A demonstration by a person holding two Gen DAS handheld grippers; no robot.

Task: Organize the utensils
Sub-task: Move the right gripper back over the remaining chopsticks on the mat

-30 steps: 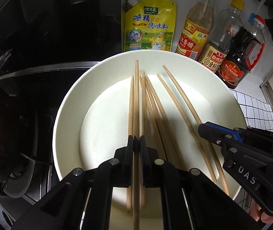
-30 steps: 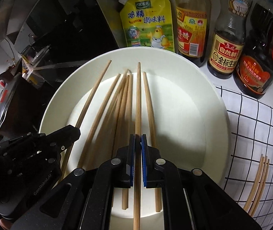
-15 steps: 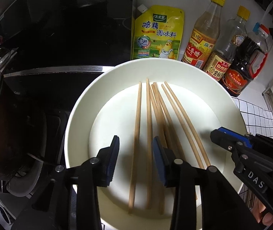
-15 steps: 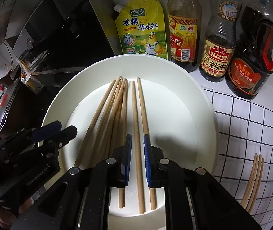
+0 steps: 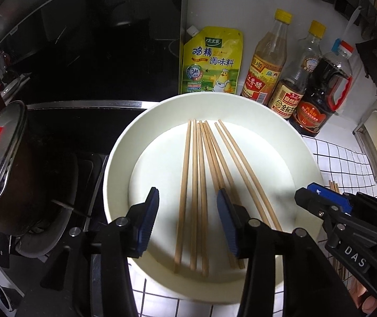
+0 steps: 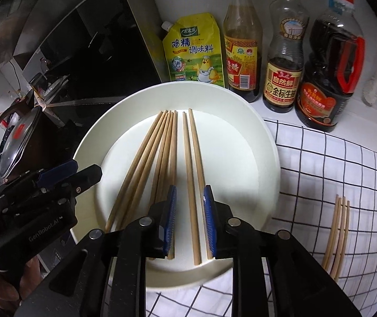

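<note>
The wooden chopsticks (image 5: pixel 201 192) all lie loose on the floor of the white plate (image 5: pixel 304 158), fanned slightly with their far tips close together near the plate's far side. A second ago each tool was clamped on a single stick held above the rest; both sticks have now been let go and rest flat with the others. The left gripper (image 5: pixel 187 223) hangs wide open over the near ends of the left-hand sticks, gripping nothing. The right gripper (image 6: pixel 188 220) is parted more narrowly, its blue pads straddling the rightmost pair (image 6: pixel 193 185) without closing on them. So the plate looks to be where the sticks are being gathered. A few more chopsticks (image 6: pixel 339 233) lie on the checked cloth (image 6: pixel 334 163) well to the right of the plate, probably next to be fetched. Behind the plate stand a yellow seasoning pouch (image 6: pixel 195 52) and three sauce bottles (image 6: pixel 283 60).
</note>
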